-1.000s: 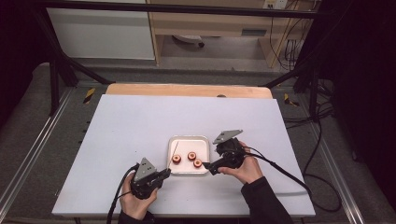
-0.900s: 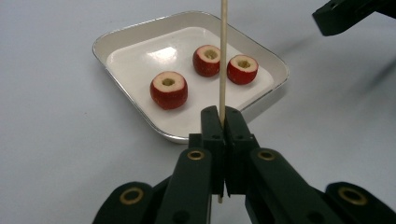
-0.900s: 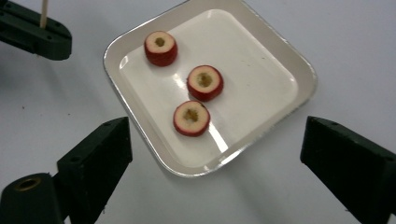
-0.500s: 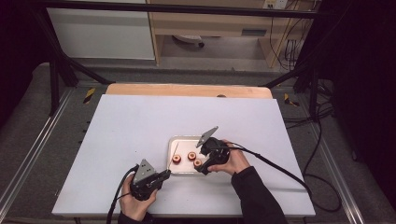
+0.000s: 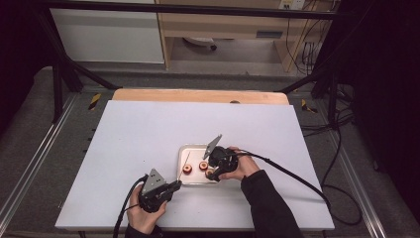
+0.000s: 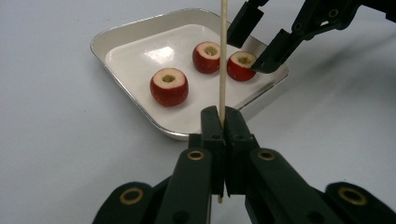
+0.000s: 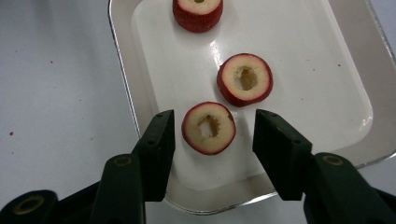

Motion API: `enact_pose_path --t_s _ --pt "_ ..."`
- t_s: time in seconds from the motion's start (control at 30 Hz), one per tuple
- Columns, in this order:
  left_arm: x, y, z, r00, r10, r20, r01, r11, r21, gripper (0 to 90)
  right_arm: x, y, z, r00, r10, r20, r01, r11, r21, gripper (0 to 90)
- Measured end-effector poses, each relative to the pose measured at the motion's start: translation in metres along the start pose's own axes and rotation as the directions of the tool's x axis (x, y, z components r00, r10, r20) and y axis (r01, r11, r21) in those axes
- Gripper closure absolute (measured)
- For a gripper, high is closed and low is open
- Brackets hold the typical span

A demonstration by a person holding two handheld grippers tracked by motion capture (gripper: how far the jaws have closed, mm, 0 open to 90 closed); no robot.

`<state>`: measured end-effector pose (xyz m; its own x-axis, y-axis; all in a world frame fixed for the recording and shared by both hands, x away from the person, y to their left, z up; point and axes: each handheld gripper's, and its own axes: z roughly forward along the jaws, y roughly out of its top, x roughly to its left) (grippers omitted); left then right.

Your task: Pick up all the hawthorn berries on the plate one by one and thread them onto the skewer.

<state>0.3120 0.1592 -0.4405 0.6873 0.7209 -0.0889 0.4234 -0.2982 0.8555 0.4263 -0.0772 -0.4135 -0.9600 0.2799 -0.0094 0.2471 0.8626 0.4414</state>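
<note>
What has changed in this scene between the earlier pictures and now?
The right gripper moved left over the tray and its jaws have been closing around the nearest cored fruit, not yet touching. The left gripper stayed put, clamping the skewer.

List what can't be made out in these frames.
- Skewer: its top is cut off by the upper edge of the left gripper view; the clamped stretch hides between the left gripper fingers.
- Farthest fruit: cut by the top edge of the right gripper view.
- Fruit between the right gripper fingers: hidden under the hand in the high view.
- Tray: its right part is covered by that hand.
</note>
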Motion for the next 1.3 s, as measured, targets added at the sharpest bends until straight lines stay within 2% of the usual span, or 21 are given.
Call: enact_pose_path --t_s 0.37,0.4,0.43,0.53,0.7,0.83,0.93,1.03,1.1,1.2,1.27,1.3 --pt "0.001 -0.001 0.001 1.0 0.008 0.006 -0.008 0.9999 0.015 88.6 0.0 0.005 0.011 0.9976 -0.068 -0.015 0.068 0.9972 0.032 58.1" --pt "0.001 -0.001 0.001 1.0 0.007 0.006 -0.007 0.9998 0.016 88.7 0.001 0.006 0.011 0.9979 -0.064 -0.012 0.065 0.9973 0.035 60.0" --pt "0.0 -0.002 0.0 0.9999 -0.01 0.004 0.01 0.9995 0.03 88.6 0.001 0.006 0.012 0.9974 -0.071 -0.012 0.071 0.9967 0.04 60.3" --pt "0.0 -0.002 0.001 0.9999 -0.011 0.005 0.01 0.9995 0.029 88.6 0.001 0.006 0.013 0.9975 -0.071 -0.009 0.071 0.9967 0.04 60.6" --pt "-0.001 -0.001 0.001 0.9999 -0.007 0.01 0.007 0.9996 0.029 88.6 0.002 0.006 0.012 0.9986 -0.054 -0.005 0.054 0.9975 0.045 61.1" --pt "-0.003 -0.001 0.0 0.9999 -0.009 0.012 0.009 0.9998 0.016 88.6 0.003 0.004 0.0 1.0 0.01 0.001 -0.009 0.9997 -0.022 61.1" --pt "-0.004 -0.001 0.0 0.9999 -0.011 0.011 0.011 0.9999 0.006 88.7 0.002 0.002 -0.013 0.9976 0.069 0.009 -0.068 0.9923 -0.104 61.2" --pt "-0.005 -0.001 0.0 0.9998 -0.016 0.014 0.016 0.9999 -0.003 88.6 0.0 -0.001 -0.028 0.9909 0.134 0.017 -0.128 0.9726 -0.194 61.2" --pt "-0.006 0.0 0.001 0.9997 -0.018 0.015 0.019 0.9998 -0.009 88.6 -0.001 -0.003 -0.037 0.9806 0.196 0.009 -0.187 0.949 -0.254 61.2" --pt "-0.008 0.0 0.002 0.9995 -0.022 0.022 0.022 0.9996 -0.02 88.6 -0.002 -0.008 -0.048 0.9581 0.286 -0.014 -0.273 0.8978 -0.346 61.2" --pt "-0.01 0.001 0.003 0.9993 -0.024 0.029 0.025 0.9993 -0.028 88.6 -0.004 -0.011 -0.055 0.9397 0.338 -0.05 -0.328 0.8501 -0.412 61.3" --pt "-0.01 0.001 0.003 0.9993 -0.024 0.029 0.025 0.9993 -0.028 88.6 -0.004 -0.011 -0.055 0.9397 0.338 -0.05 -0.328 0.8501 -0.412 61.3"
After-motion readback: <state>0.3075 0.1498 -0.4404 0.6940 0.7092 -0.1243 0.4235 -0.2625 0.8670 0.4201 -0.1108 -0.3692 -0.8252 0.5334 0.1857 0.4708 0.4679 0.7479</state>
